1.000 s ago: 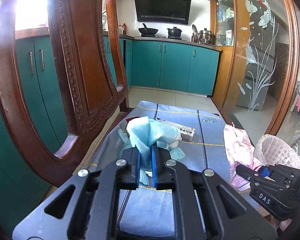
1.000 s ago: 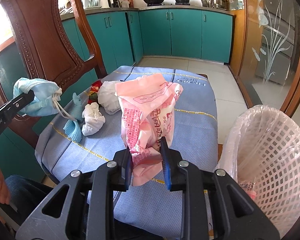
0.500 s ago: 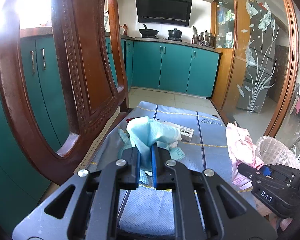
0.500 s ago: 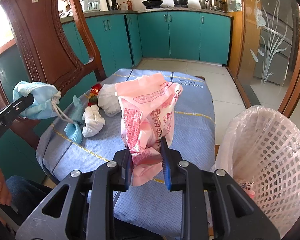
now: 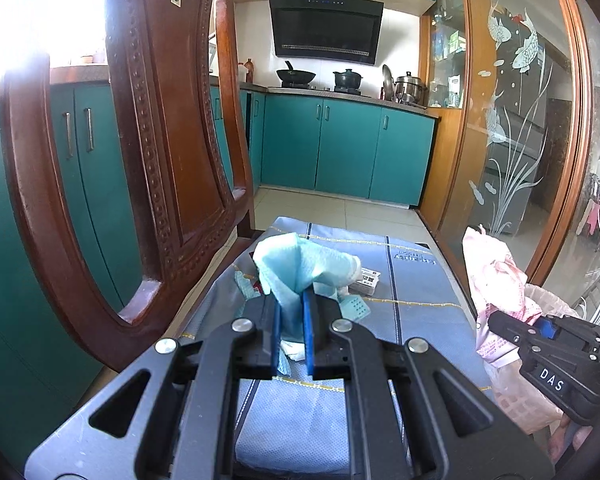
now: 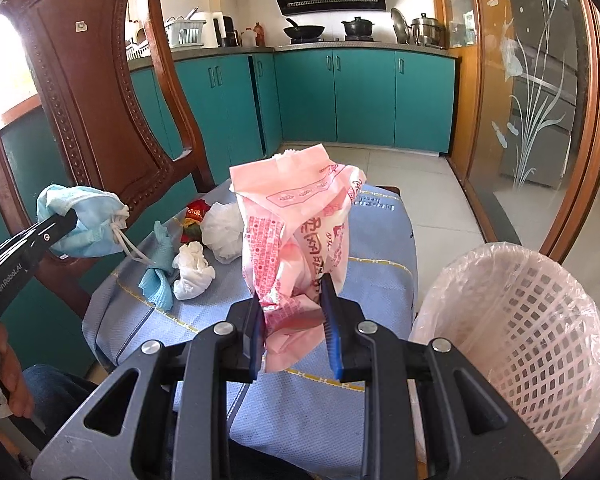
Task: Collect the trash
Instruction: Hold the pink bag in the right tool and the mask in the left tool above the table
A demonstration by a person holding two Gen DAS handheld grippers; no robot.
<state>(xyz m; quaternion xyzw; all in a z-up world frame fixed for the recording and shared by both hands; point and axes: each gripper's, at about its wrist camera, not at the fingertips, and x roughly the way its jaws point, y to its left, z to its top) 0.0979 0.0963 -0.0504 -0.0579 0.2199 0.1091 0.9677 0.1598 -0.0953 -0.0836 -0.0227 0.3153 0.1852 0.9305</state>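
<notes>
Both fisheye cameras are sitting close behind their own tongs, looking forward and tilting down over the blue-covered counter (image 5: 416,312) toward the teal kitchen cabinets (image 6: 364,92). The left view is hugging the wooden chair back (image 5: 148,152); the right view is taking in the white basket (image 6: 532,332). Both are sharing the counter, chair and stove wall.

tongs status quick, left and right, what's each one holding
Left tongs: shut on the blue face mask.
Right tongs: shut on the pink plastic bag.

Light blue mask (image 6: 82,222), pink red-printed bag (image 6: 300,236), white lattice basket (image 6: 532,320), blue yellow-striped cloth (image 6: 380,280), teal cabinets (image 6: 364,100)
</notes>
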